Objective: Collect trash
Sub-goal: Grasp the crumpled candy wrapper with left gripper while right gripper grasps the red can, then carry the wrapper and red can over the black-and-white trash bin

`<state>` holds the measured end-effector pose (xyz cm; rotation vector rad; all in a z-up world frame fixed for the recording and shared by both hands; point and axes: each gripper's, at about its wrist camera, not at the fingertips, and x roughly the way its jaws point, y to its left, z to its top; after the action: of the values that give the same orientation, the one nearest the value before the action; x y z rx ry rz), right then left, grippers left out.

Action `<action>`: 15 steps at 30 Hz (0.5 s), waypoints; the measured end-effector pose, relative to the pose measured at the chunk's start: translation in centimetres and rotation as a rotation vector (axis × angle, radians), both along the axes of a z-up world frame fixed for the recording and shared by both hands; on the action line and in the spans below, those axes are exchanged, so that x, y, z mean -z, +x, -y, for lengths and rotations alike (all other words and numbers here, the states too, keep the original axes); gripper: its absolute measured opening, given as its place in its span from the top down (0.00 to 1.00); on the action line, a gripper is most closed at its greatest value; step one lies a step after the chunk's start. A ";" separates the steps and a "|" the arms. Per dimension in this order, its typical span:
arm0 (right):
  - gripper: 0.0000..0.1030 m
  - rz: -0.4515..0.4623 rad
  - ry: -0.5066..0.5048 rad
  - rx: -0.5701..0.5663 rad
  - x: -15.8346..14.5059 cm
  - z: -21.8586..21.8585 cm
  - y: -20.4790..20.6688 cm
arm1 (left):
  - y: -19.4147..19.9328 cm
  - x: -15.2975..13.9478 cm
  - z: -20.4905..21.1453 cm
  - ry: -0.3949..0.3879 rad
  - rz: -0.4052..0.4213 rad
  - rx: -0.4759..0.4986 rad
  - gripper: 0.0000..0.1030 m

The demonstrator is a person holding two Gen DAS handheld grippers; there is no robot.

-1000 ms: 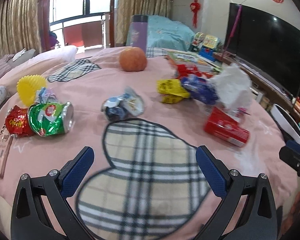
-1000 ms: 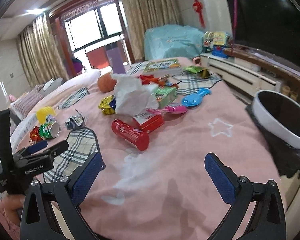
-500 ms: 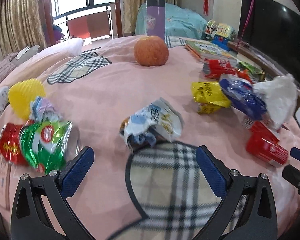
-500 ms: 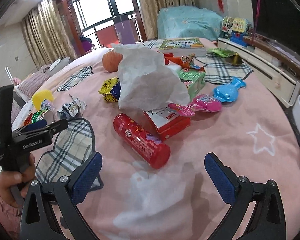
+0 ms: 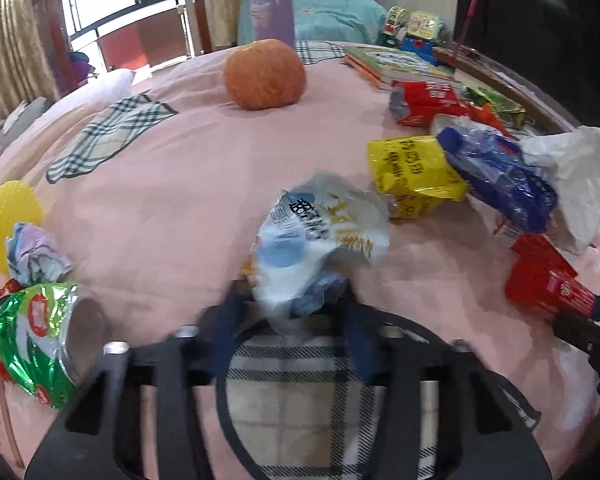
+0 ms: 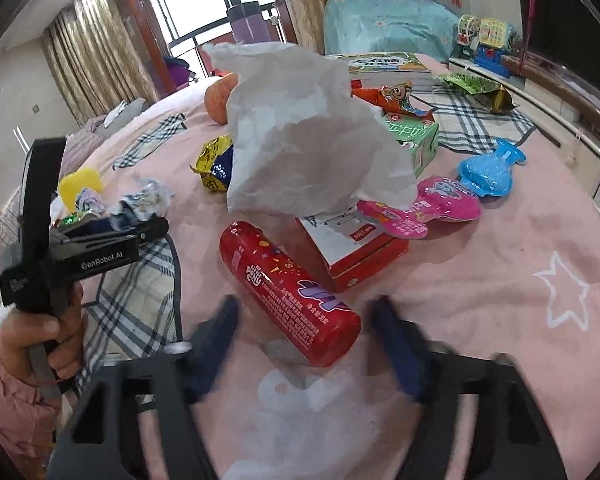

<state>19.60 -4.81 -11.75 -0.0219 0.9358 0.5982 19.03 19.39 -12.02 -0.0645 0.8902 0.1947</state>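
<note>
1. Blue-padded and blurred, the left hand-held gripper is closing, its jaws about a third apart, with the lower end of a crumpled white-and-blue wrapper between them; whether the pads already press on it I cannot tell.
2. Around that wrapper on the pink bedspread: a crushed green can at 9 o'clock, a crumpled pale wrapper and a yellow cup at 10 o'clock, an orange fruit at 12 o'clock, a yellow packet at 2 o'clock, and a blue wrapper touching a white tissue further toward 3 o'clock.
3. The right hand-held gripper, also blurred, is closing with its jaws near half open; the near end of a red tube lies between them, and the pads are not touching it.
4. From the tube, a red-and-white box sits just beside it at 2 o'clock, with pink packets and a blue packet beyond, and a big white tissue standing at 12 o'clock.
5. At 9 o'clock in the right wrist view, a hand in a pink sleeve grips the left tool's handle.
</note>
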 end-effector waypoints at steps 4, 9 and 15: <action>0.59 -0.015 0.031 0.001 0.0 0.5 -0.3 | -0.9 -0.3 0.7 -0.035 0.019 0.021 0.80; 0.66 -0.009 0.054 0.005 -0.3 1.5 -1.8 | -2.3 -1.0 2.2 -0.056 0.054 0.054 0.81; 0.67 -0.008 0.096 0.035 -0.9 3.7 -3.1 | -4.4 -2.2 3.9 -0.085 0.097 0.093 0.83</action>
<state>16.54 -8.49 -10.86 0.0828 0.9120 0.6108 14.63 15.53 -9.80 -0.1107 0.8024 0.0662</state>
